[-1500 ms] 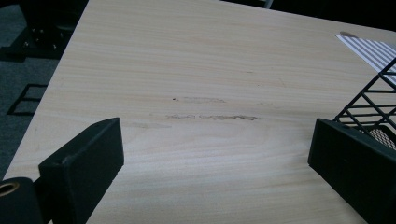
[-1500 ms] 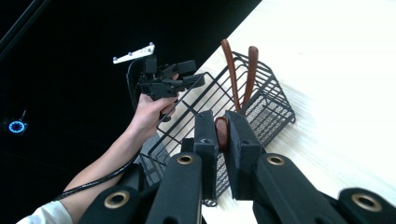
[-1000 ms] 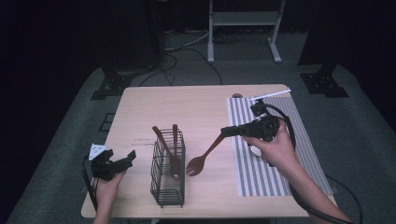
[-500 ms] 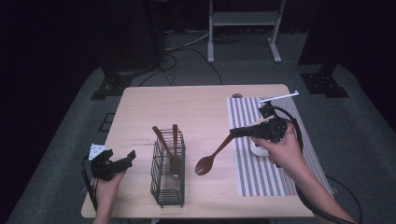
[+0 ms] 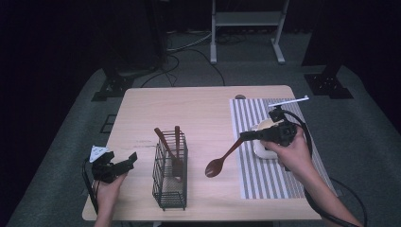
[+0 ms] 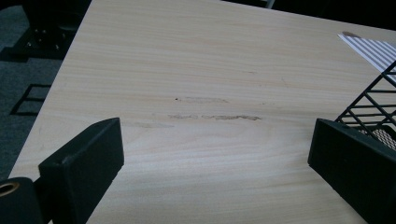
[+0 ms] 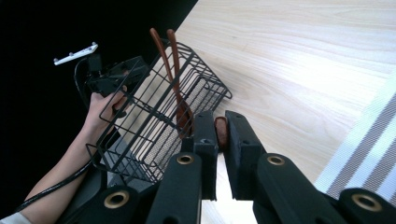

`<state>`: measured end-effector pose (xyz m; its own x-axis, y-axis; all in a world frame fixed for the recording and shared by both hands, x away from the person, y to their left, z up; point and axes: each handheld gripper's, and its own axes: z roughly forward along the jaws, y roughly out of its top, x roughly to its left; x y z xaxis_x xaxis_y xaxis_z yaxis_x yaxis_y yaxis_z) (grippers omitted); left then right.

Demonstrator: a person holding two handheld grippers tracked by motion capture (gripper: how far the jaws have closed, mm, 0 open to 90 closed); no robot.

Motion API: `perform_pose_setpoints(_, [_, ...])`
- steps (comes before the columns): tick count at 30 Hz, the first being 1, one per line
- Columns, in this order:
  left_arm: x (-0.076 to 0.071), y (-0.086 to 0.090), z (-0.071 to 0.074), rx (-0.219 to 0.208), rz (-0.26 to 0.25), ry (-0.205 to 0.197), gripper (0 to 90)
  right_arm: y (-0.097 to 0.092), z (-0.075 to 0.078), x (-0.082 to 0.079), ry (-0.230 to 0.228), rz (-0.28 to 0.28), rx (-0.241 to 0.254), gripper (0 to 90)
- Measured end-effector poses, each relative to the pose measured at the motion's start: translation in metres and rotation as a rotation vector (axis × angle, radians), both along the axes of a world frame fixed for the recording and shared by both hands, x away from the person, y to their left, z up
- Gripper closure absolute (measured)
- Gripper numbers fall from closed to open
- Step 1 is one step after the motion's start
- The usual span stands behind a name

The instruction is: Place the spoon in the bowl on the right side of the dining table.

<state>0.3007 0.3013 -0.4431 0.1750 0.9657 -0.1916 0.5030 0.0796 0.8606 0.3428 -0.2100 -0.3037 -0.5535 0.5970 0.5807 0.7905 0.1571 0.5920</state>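
Note:
My right gripper [image 5: 244, 136] hovers over the left edge of the striped placemat [image 5: 265, 182], shut on the handle of a wooden spoon [image 5: 222, 158]. The spoon slopes down and left, its bowl low over the bare table. In the right gripper view the brown handle [image 7: 221, 133] is pinched between the two closed jaws. A black wire basket [image 5: 170, 189] stands left of the spoon with two wooden utensils [image 5: 176, 144] upright inside. My left gripper [image 5: 128, 163] rests on the table left of the basket, open and empty, its jaws wide apart in the left gripper view [image 6: 215, 140].
A white bowl [image 5: 262, 146] sits on the placemat under my right hand. The light wooden table [image 5: 198, 109] ends close behind my left hand. The basket's corner [image 6: 373, 102] is near my left gripper's right jaw. Dark floor and stands surround the table.
My right gripper has carried the spoon to the right and slightly lower, away from the basket and over the placemat's edge. The left gripper has stayed put.

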Motion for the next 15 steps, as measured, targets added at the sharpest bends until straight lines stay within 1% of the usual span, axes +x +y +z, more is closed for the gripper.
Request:
perform_pose_setpoints(7, [0.0, 0.0, 0.0, 0.004, 0.0, 0.0, 2.6, -0.012, -0.006, 0.001, 0.009, -0.027, 0.001, 83.1])
perform_pose_setpoints(15, [0.0, 0.001, 0.0, 0.002, 0.002, -0.001, 2.6, -0.02, -0.013, 0.003, 0.018, -0.048, 0.003, 83.1])
